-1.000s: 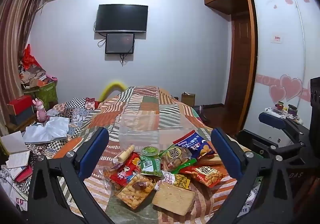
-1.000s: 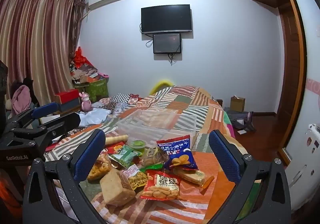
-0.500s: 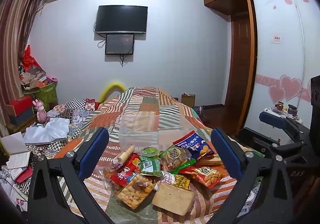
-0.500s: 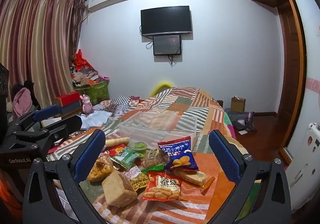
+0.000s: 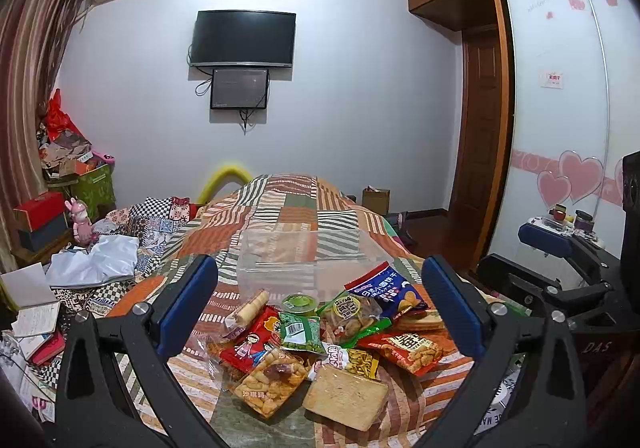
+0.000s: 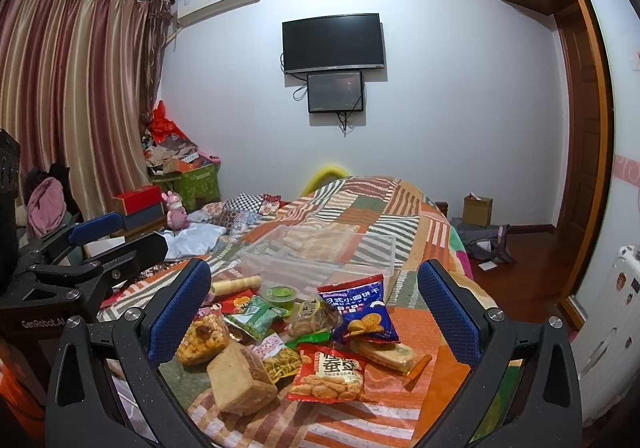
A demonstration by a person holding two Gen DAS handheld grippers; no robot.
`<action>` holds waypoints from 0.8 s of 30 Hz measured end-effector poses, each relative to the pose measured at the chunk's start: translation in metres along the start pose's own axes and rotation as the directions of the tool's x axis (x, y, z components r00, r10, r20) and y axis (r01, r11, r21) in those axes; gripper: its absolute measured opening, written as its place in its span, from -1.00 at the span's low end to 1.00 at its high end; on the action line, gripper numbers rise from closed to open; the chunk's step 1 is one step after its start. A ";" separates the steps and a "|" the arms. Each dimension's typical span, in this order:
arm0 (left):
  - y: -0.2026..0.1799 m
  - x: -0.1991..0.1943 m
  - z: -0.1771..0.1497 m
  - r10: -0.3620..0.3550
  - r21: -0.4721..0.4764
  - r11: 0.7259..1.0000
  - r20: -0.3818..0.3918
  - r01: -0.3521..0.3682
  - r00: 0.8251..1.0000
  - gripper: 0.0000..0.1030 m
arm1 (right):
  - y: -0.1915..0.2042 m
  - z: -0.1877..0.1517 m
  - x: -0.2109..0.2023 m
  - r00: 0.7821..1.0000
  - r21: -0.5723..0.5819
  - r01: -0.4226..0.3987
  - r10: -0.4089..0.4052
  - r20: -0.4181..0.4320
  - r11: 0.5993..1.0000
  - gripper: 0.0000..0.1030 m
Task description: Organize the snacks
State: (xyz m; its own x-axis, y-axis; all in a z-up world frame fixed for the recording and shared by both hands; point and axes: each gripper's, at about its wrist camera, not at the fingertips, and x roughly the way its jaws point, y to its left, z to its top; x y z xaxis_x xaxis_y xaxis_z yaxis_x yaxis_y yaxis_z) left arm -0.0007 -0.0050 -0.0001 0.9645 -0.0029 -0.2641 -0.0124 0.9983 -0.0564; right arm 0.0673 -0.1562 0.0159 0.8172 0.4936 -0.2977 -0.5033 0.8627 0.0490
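From the left wrist view, our left gripper (image 5: 320,304) hangs above the near end of the patchwork-quilted bed (image 5: 288,208) with its blue-padded fingers spread wide and nothing between them. The snacks lie in one loose heap below: a clear bag of orange puffed sticks (image 5: 272,378), a pale square cake in clear wrap (image 5: 346,402), a small green pea packet (image 5: 300,334), a red cartoon-printed packet (image 5: 250,346), a dark blue biscuit bag (image 5: 386,290) and a red-orange cracker bag (image 5: 408,350). Just behind the heap sits the clear plastic storage box (image 5: 308,260), open-topped and, as far as we can tell through its walls, holding nothing yet. We judge that box to be the destination, so nothing is sorted so far. The packets overlap, so we would do well to start with an outer, uncovered one, such as the square cake, and to pinch a film bag by its sealed edge so the contents are not crushed.

From the right wrist view, our right gripper (image 6: 314,304) is likewise wide apart and empty, poised over the same heap. Here the blue biscuit bag (image 6: 360,308) and the red-orange cracker bag (image 6: 330,372) lie closest to it, with a long wrapped wafer bar (image 6: 388,354) tucked beneath them. The box (image 6: 320,256) lies straight ahead beyond the heap. We should lift each piece high enough to clear the near rim, and keep the two grippers on separate sides so they do not meet.
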 end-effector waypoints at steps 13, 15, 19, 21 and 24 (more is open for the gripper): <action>0.000 -0.001 0.001 0.000 -0.001 1.000 0.000 0.000 1.000 1.00 | 0.001 0.001 -0.001 1.000 0.001 -0.003 0.003 0.006 1.000 1.00; 0.000 -0.001 0.001 0.000 0.000 1.000 0.001 0.000 1.000 1.00 | 0.001 0.000 -0.001 1.000 0.002 -0.005 0.005 0.006 1.000 1.00; 0.000 -0.001 0.001 0.000 0.000 1.000 0.002 0.000 1.000 1.00 | 0.003 0.000 -0.001 1.000 0.000 -0.006 0.006 0.008 1.000 1.00; 0.001 -0.001 0.002 0.001 0.000 1.000 0.002 -0.001 1.000 1.00 | 0.003 0.000 -0.001 1.000 0.001 -0.006 0.006 0.009 1.000 1.00; 0.001 -0.001 0.002 0.000 -0.001 1.000 0.002 0.000 1.000 1.00 | 0.003 0.000 -0.002 1.000 0.002 -0.008 0.008 0.010 1.000 1.00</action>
State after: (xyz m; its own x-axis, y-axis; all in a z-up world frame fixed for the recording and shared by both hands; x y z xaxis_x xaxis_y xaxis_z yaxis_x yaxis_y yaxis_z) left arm -0.0015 -0.0040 0.0023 0.9649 -0.0027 -0.2625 -0.0128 0.9983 -0.0573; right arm 0.0645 -0.1545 0.0166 0.8161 0.5013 -0.2875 -0.5089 0.8592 0.0534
